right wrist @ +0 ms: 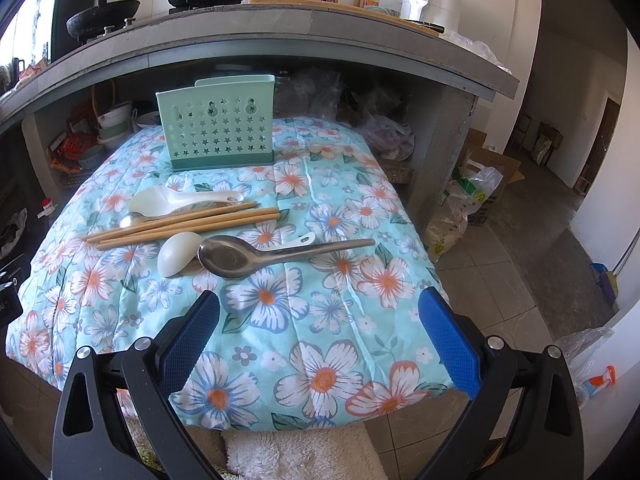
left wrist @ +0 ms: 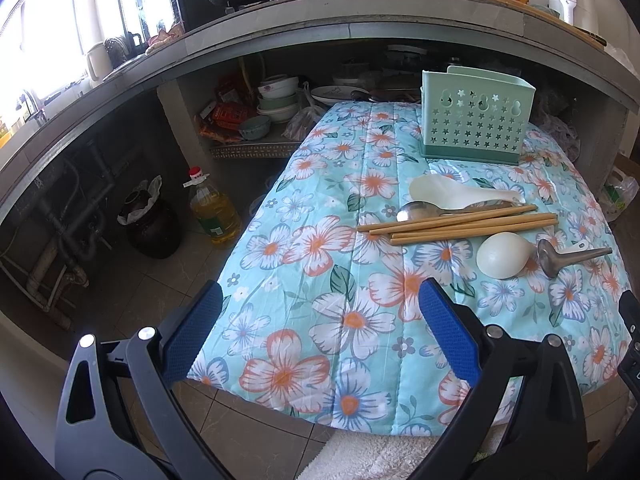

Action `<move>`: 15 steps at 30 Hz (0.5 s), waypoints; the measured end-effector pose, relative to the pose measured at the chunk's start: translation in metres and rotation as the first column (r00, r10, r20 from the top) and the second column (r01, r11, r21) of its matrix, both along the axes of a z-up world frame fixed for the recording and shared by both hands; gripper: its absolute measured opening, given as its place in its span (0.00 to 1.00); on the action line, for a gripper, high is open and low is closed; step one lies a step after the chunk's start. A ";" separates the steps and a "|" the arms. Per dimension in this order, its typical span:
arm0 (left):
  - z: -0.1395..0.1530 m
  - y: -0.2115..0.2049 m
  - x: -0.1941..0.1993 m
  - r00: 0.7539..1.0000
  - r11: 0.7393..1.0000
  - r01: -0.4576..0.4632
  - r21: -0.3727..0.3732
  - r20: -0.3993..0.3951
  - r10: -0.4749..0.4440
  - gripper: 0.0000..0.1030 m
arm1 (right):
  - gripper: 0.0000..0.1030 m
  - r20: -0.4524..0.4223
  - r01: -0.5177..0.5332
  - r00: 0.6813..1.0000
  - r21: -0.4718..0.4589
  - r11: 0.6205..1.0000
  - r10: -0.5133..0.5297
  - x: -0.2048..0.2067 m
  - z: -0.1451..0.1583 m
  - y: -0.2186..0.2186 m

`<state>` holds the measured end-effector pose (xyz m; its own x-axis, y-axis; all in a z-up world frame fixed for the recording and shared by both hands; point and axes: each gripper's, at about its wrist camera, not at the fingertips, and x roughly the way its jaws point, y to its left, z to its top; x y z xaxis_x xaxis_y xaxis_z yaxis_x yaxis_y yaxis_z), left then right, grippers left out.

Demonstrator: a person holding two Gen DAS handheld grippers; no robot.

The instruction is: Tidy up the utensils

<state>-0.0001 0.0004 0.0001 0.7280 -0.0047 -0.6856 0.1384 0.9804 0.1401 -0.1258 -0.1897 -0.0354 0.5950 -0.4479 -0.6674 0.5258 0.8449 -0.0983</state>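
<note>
Utensils lie in a loose cluster on the floral cloth point(right wrist: 328, 320), ahead of both grippers and untouched. The left gripper point(left wrist: 320, 336) hovers low over the near edge of the cloth, its jaws spread wide with nothing between them. The right gripper point(right wrist: 320, 340) does the same, jaws released and empty, blue pads point(right wrist: 448, 344) facing each other across bare fabric.

Just beyond the right jaws and a little to their left lies the steel spoon point(right wrist: 256, 258), bowl up, handle running off to the right. A white spoon point(right wrist: 178, 254) sits bowl down, touching the steel one on its left side, its handle passing behind. Past these, the chopsticks point(right wrist: 184, 226) lie side by side across the cloth. A small metal spoon point(right wrist: 132, 220) and a white rice paddle point(right wrist: 176, 202) lie just behind them, partly overlapped.

Farthest from the jaws stands the green holder point(right wrist: 218, 132), upright, star-punched, at the back of the cloth near the counter point(right wrist: 360, 28).

From the left jaws the whole cluster lies ahead and to the right, with the holder point(left wrist: 476, 120) beyond it.
</note>
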 end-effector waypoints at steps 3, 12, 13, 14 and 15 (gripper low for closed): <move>0.000 0.000 0.000 1.000 1.000 -0.001 0.000 0.000 0.001 0.92 | 0.94 0.000 0.001 1.000 -0.001 1.000 -0.001 0.000 0.000 0.000; 0.000 0.000 0.000 1.000 1.000 0.001 0.001 -0.001 -0.001 0.92 | 0.94 0.001 0.001 1.000 -0.001 1.000 -0.001 0.000 0.001 0.000; 0.000 0.000 0.000 1.000 1.000 0.001 0.001 -0.001 -0.001 0.92 | 0.94 0.001 0.001 1.000 0.000 1.000 -0.001 0.000 0.001 0.000; 0.000 0.000 0.000 1.000 1.000 0.000 0.000 -0.001 0.000 0.92 | 0.94 0.001 0.002 1.000 -0.001 1.000 -0.002 0.000 0.000 0.000; 0.000 0.000 0.000 1.000 1.000 0.000 0.000 -0.002 0.000 0.92 | 0.94 0.001 0.002 1.000 -0.002 1.000 -0.002 0.000 0.000 0.000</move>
